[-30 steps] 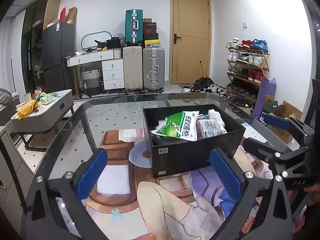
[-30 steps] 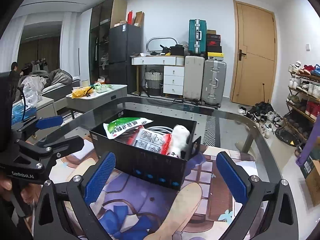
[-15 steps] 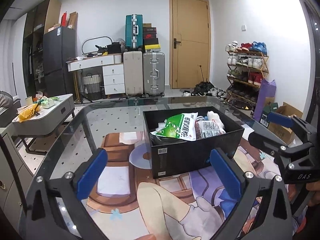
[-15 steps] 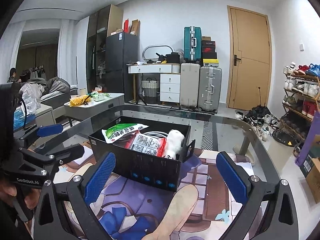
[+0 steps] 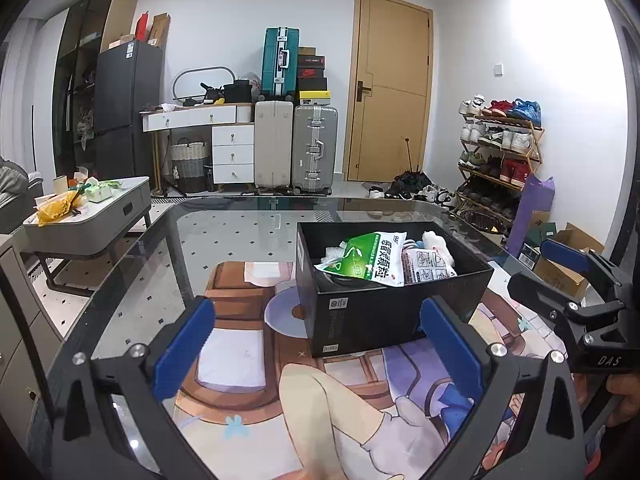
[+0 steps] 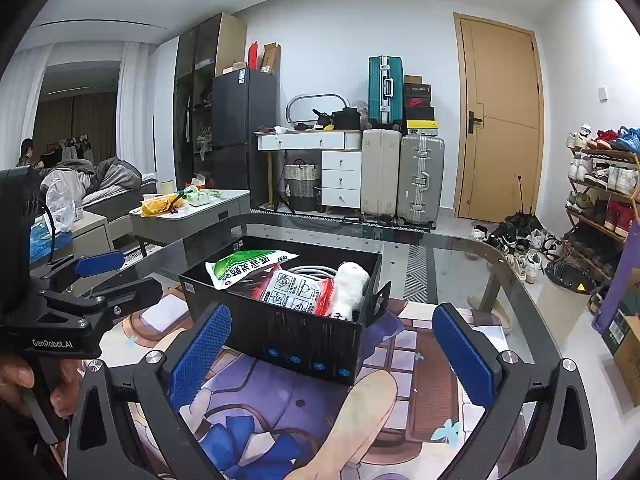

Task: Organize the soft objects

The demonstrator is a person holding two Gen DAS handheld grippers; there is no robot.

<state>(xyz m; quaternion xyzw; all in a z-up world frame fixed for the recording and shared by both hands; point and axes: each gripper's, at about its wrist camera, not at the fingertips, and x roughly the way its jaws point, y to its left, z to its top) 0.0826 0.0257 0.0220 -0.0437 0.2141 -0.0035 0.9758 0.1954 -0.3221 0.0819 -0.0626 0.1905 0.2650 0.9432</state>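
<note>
A black box point(image 5: 384, 316) point(image 6: 288, 332) stands on the printed mat on the glass table. In it lie a green-and-white packet point(image 5: 368, 258) point(image 6: 244, 264), a red-and-white packet point(image 6: 296, 292) point(image 5: 426, 266) and a white fluffy item point(image 6: 350, 290) point(image 5: 436, 242). My left gripper point(image 5: 316, 356) is open and empty, held above the mat short of the box; it also shows in the right wrist view point(image 6: 108, 280). My right gripper point(image 6: 330, 354) is open and empty, near the box's front; it shows in the left wrist view point(image 5: 560, 276).
The printed mat point(image 5: 248, 364) covers the near part of the glass table point(image 5: 240, 228). A grey coffee table point(image 5: 88, 220) with clutter stands to the left. Suitcases point(image 5: 296, 148), a door and a shoe rack point(image 5: 500, 152) stand behind.
Both grippers have drawn back and risen a little from the box, which looks smaller and lower in both views. Both stay open and empty.
</note>
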